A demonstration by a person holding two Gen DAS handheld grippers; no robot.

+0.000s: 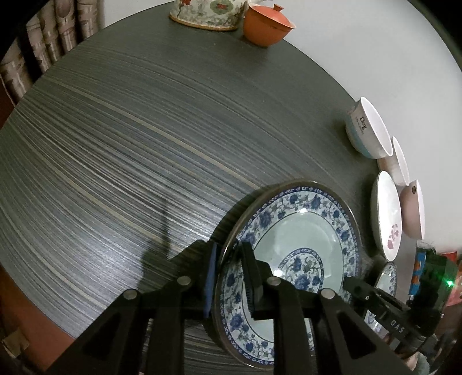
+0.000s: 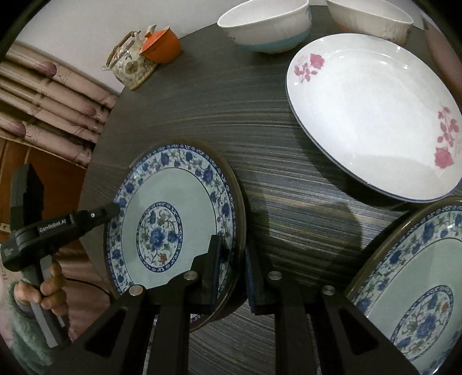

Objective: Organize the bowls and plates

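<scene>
A blue-and-white floral plate [image 1: 303, 230] [image 2: 173, 196] is gripped from both sides over the dark round table [image 1: 130, 144]. My left gripper [image 1: 229, 251] [image 2: 114, 209] is shut on its left rim, one pad under the edge and one on the face. My right gripper [image 2: 232, 248] [image 1: 348, 281] is shut on the opposite rim. Whether the plate touches the table I cannot tell. A second blue-and-white plate [image 2: 418, 259] [image 1: 388, 277] lies to the right. Beyond it lies a white plate with pink flowers [image 2: 369, 109] [image 1: 387, 213].
A white bowl with a blue band [image 2: 265, 26] [image 1: 366, 129], a cream bowl [image 2: 372, 17] and a pink bowl [image 1: 414, 210] stand along the far right edge. A floral teapot [image 1: 208, 11] and an orange lidded cup [image 1: 265, 26] sit at the back. A person's hand [image 2: 52, 285] grips the left handle.
</scene>
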